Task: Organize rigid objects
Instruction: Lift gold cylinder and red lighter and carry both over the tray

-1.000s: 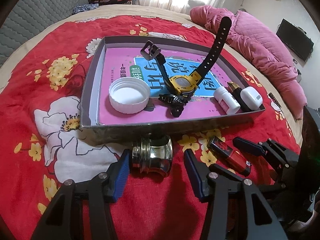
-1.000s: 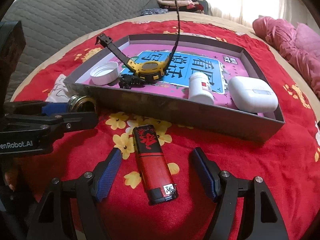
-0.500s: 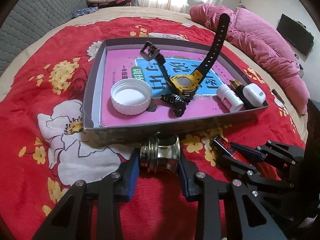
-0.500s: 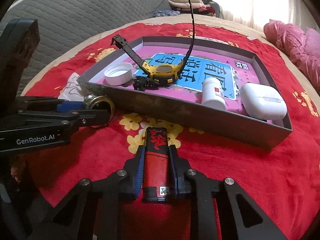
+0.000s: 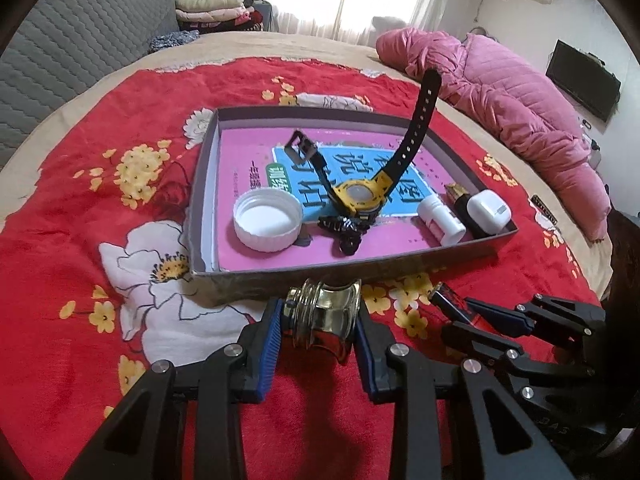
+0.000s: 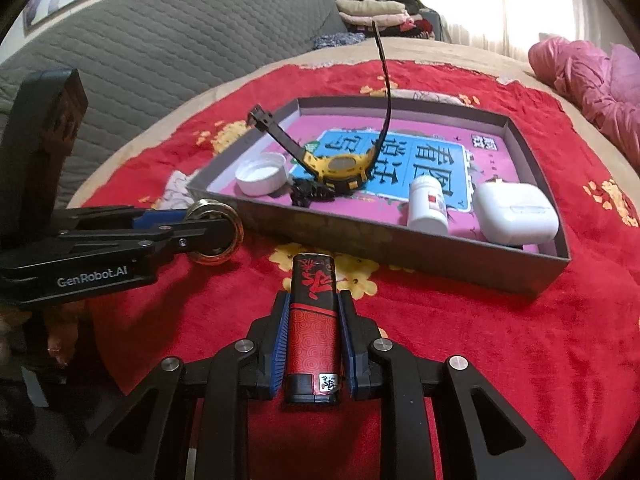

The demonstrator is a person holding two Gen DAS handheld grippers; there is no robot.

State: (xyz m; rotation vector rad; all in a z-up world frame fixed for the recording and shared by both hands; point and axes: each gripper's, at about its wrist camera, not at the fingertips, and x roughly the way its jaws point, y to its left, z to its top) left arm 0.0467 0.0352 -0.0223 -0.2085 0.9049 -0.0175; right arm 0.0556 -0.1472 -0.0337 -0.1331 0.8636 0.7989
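My left gripper point(image 5: 318, 314) has its blue pads pressed on a small gold-and-glass jar point(image 5: 326, 312), its jaws still closing a little; the jar hangs just before the near wall of the grey tray point(image 5: 256, 280). In the right wrist view my right gripper point(image 6: 315, 300) is shut on a red-and-black lighter point(image 6: 312, 276), held lengthwise and slightly above the red flowered cloth, pointing at the tray point(image 6: 360, 240). The left gripper point(image 6: 216, 232) with the jar point(image 6: 200, 257) shows at that view's left. The right gripper point(image 5: 460, 308) and the lighter's tip point(image 5: 442, 292) show at lower right in the left wrist view.
Inside the tray lie a yellow-and-black watch point(image 5: 358, 194) with straps sticking up, a white cap point(image 5: 267, 222), a black clip point(image 5: 346, 228), a white pill bottle point(image 5: 440, 218) and a white earbud case point(image 5: 490, 210). A pink quilt point(image 5: 500, 92) lies at the right of the bed.
Both grippers have closed: the left on the jar, the right on the lighter. The lighter has risen a little off the cloth, and the jar has tipped up between the left pads.
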